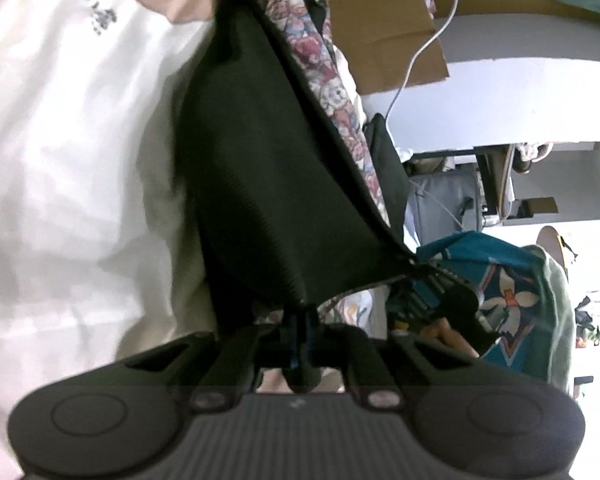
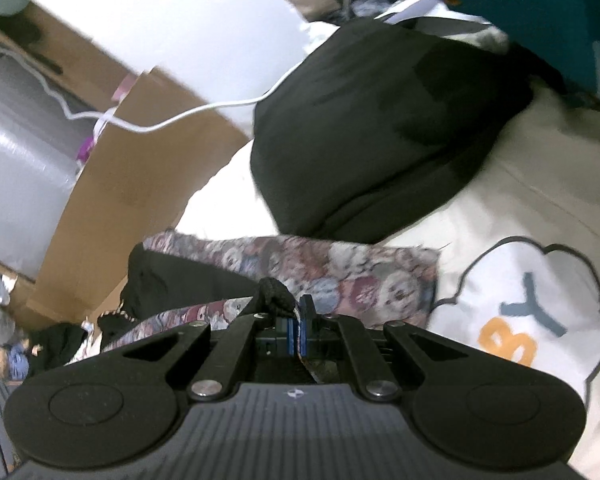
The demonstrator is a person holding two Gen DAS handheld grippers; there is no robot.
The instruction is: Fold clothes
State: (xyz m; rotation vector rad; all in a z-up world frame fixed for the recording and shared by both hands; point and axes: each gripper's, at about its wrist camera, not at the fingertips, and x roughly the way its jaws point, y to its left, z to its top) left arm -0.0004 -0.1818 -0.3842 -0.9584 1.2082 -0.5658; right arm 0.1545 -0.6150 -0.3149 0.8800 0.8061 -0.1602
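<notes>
The left gripper [image 1: 301, 322] has its fingers pinched tight on a corner of the black garment [image 1: 268, 184], which stretches taut away from it, a bear-print cloth [image 1: 332, 92] just behind. The right gripper [image 2: 296, 320] (fingers likewise closed) clamps a bunched black edge over the same print, near a white printed shirt [image 2: 540, 312].

One black garment [image 1: 260, 184], one cardboard box [image 2: 132, 168] (flaps open), one white cable [image 2: 188, 114].

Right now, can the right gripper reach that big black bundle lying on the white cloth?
Probably not yet. The right gripper is shut on the bear-print cloth, so it is busy, though nothing blocks the way to the black bundle.
</notes>
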